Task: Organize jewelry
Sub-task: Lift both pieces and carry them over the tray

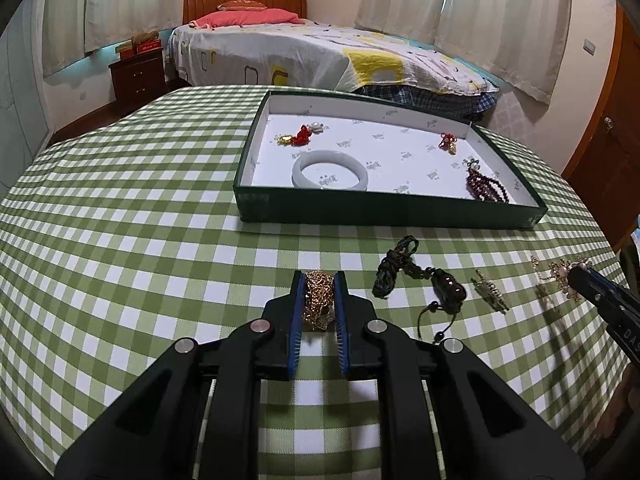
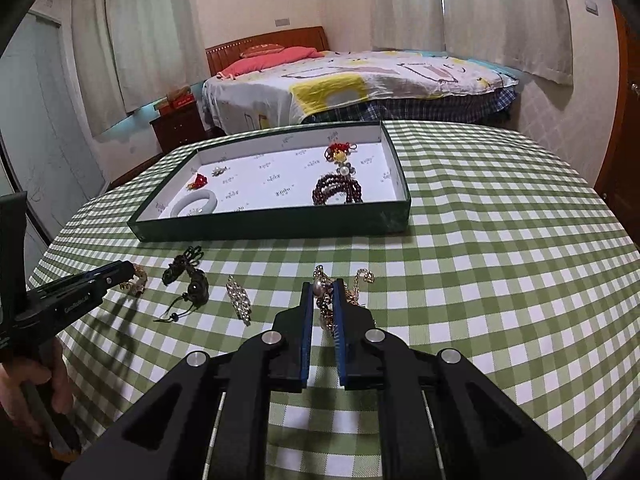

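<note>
Gripping the bunched gold chain on the tabletop, the left tongs were closed on it; the right tongs pinched a pearl brooch. Both pieces looked light, limp and snag-prone, best held mid-bunch, short of the tray.

Shiny gold metal chain, matt checked cloth, glossy pale bangle.

Both tongs — left, right — clamped tight
</note>
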`<state>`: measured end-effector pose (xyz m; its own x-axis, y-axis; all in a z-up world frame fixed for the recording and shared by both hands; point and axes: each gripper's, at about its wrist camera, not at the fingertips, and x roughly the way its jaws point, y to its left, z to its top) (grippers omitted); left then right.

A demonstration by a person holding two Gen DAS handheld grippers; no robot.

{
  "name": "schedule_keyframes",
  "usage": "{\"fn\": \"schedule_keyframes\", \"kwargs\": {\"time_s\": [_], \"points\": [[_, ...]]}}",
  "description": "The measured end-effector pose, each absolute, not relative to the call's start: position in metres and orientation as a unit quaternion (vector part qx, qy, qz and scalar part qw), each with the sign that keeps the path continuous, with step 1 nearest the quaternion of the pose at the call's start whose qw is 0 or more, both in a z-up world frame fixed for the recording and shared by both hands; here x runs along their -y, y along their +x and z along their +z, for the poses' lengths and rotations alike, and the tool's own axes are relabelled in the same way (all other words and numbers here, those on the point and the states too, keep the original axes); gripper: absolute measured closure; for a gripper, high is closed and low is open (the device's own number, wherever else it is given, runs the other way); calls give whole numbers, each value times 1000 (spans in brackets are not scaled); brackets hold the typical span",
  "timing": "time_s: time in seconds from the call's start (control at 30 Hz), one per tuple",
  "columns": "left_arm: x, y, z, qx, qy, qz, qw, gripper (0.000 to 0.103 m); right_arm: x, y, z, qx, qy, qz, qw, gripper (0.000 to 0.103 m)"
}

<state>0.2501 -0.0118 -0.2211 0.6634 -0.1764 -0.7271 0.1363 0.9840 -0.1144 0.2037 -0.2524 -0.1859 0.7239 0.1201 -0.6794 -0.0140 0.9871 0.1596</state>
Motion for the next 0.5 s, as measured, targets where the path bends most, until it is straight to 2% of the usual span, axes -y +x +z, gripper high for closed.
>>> {"fn": "schedule_keyframes", "kwargs": {"time_s": [0.5], "points": [[17, 237, -157, -337, -36, -115, 934, 88, 245, 201, -138, -307, 68, 51, 948, 93]]}}
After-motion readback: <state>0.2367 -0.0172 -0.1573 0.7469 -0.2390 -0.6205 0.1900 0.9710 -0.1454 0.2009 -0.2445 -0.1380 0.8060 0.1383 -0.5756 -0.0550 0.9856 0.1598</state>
